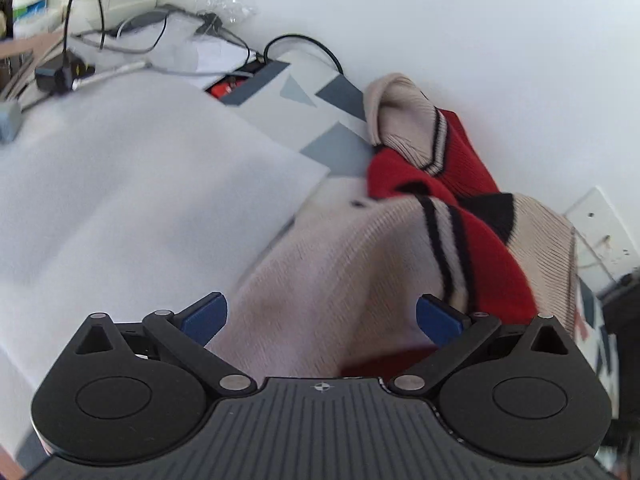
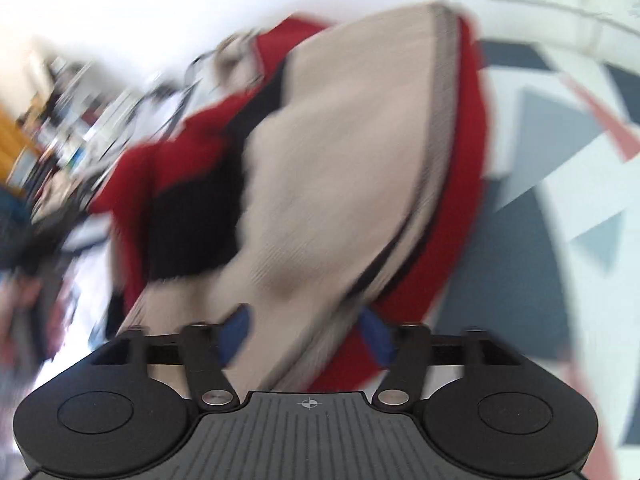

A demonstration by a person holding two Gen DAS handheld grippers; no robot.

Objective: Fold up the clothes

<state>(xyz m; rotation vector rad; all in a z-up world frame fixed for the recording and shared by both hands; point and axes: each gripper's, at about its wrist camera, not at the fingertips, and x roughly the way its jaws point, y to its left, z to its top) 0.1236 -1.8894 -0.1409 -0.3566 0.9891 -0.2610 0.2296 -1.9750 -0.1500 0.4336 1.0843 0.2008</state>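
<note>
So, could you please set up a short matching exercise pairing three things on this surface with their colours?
Things:
1. sweater
2. foam sheet
3. cable

Colours:
A. black
B. beige, red and black
C. white

Pairs: 1-B, 2-C, 3-A
</note>
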